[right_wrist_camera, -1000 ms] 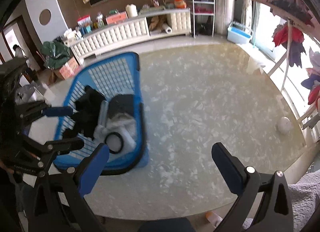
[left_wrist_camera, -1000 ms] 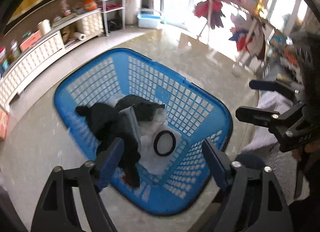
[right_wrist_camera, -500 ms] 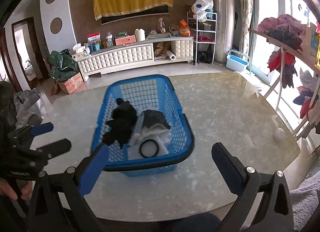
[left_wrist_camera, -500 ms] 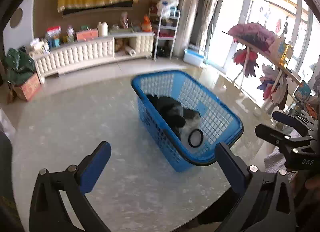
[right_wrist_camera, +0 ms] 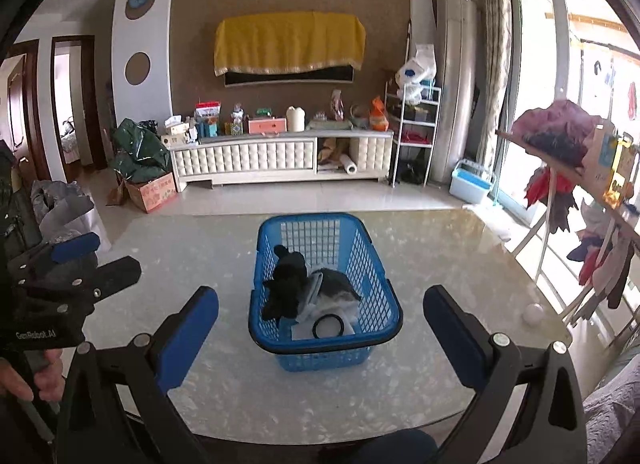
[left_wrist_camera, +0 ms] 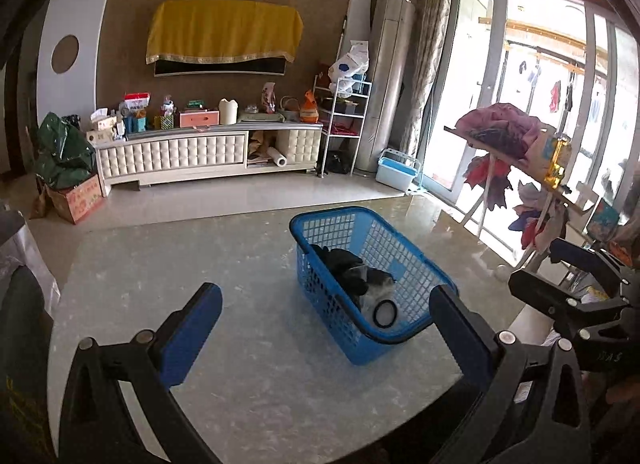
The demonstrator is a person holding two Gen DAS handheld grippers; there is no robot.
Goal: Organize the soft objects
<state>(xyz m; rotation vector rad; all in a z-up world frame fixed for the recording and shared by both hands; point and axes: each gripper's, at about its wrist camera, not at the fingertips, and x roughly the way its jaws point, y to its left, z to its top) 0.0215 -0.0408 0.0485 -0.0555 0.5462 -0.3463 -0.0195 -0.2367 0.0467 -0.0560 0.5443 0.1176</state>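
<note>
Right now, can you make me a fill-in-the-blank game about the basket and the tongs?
1. The basket on the table is the colour ____.
2. The soft black toy lies ____ the basket.
3. Both the left tongs and the right tongs stand wide ____, with nothing held.
4. A black ____ lies on the white cloth at the basket's near end.

Missing words: blue; inside; open; ring

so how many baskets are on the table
1. The blue basket stands on the marble table, in the middle ahead of both open tongs, with dark clothes and a black ring inside. No other basket shows.
</note>
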